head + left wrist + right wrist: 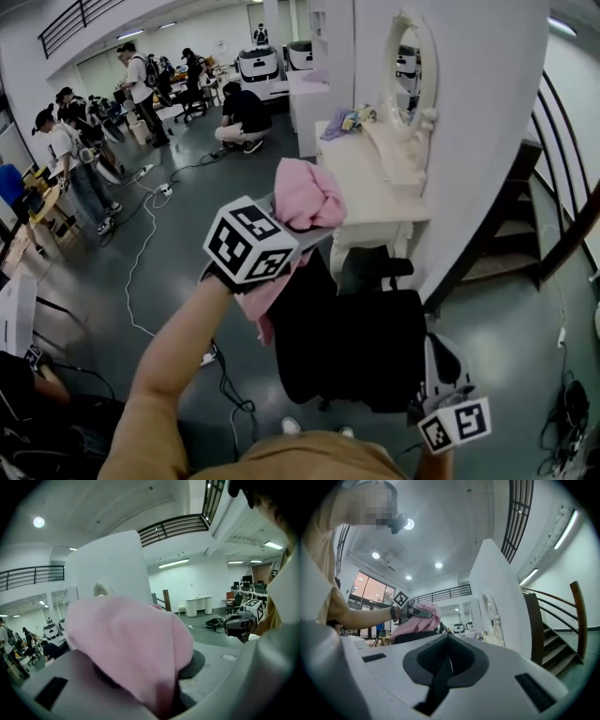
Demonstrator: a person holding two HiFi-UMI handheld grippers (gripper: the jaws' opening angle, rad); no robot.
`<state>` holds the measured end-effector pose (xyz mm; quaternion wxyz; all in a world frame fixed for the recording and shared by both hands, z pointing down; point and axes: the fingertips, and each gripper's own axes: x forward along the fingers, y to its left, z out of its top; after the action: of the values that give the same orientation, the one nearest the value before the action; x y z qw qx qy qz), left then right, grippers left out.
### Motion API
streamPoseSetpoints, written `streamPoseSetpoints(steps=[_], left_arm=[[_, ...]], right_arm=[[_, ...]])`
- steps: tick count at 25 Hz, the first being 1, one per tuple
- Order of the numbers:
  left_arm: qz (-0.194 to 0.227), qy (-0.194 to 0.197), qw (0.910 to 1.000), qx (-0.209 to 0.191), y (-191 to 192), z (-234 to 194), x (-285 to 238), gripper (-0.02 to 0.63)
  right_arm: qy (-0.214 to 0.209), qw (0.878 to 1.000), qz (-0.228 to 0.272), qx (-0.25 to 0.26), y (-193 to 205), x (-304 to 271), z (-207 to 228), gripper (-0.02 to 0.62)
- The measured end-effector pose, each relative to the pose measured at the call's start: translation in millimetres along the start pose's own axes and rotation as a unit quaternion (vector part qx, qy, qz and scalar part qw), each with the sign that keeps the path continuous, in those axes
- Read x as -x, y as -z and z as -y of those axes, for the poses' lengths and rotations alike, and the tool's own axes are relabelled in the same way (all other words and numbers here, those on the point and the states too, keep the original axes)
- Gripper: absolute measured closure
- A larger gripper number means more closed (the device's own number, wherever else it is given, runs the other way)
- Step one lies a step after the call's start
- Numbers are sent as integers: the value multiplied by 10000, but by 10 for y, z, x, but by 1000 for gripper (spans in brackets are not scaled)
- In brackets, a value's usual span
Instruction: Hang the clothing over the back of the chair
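Right gripper (pixel 448 644): nearest item, low beside the chair (pixel 375 347); jaws closed together, nothing between them.
Chair: black, its back towards the person, top edge bare of pink cloth.
Left gripper (pixel 150 672): raised above and just beyond the chair's left side, clamped on the pink clothing (pixel 305 195). The cloth is bunched over the jaws and a tail hangs down beside the chair back.
Dressing table (pixel 375 187): white, with an oval mirror, behind the chair.
Hall: people and cables, far off.
Step, as judged: the carry to the chair; draping not yet done.
Next move calls for: bringing the cloth over the back's top edge, lowering until it falls on both sides, then releasing.
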<state>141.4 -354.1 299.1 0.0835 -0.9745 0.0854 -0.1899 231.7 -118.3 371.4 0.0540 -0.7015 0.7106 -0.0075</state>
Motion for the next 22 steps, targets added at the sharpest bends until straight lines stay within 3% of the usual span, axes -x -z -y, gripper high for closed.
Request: streamPoseSetpoints(steps=[5,12,15,18,22], left_arm=[[-617,348,9973,198,431,182,-329,412],[-1451,356,9885,-243,636,262,-550,353],[-1884,307,9791,-698,737,333,-620,327],[-2378,202,9586,-1551,834,411,-678,307],[-3240,239,9129,-2471,1158,533,-739,302]], right_arm=[[88,10000,-35,-26,37,57,26,591],[199,9997,-55,-89,74,101,152,591],[192,9998,-15,-88,65,123,197,591],[207,9997,13,-138,74,156,224,591],[228,9995,42,-193,96,210,274,591]])
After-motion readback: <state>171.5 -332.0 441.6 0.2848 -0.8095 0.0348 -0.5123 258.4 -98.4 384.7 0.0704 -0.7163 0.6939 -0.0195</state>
